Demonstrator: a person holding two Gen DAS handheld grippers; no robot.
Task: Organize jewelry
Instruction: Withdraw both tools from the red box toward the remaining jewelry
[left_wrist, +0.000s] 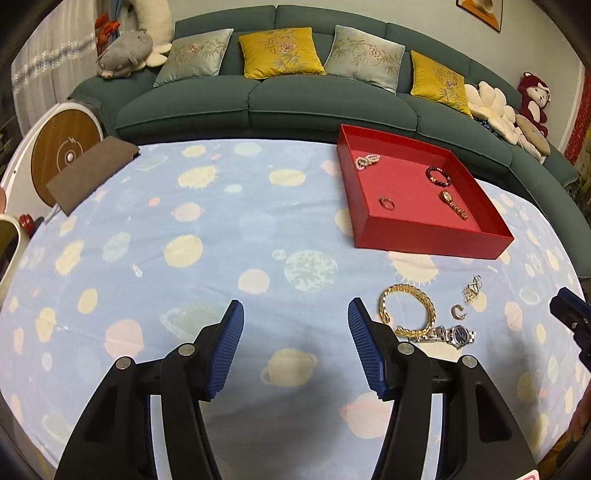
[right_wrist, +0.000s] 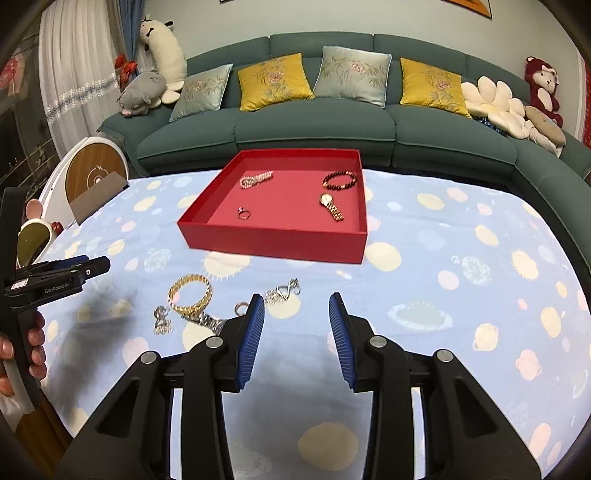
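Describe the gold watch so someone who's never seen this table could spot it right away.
Find the red tray on the blue planet-print tablecloth, in front of the green sofa. Inside it, near the front right, lies the gold watch, just below the dark bead bracelet. It alone there has a round dial and flat link strap.

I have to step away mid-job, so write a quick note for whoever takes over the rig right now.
Left gripper: open, empty, above the cloth.
Right gripper: open, empty, above the cloth.
Done: the red tray holds the pearl piece, dark bead bracelet, ring and gold watch.
Left: on the tablecloth in front of the tray lie the gold chain bracelet, silver watch, silver hoop and silver chain pieces. Move each into the tray.
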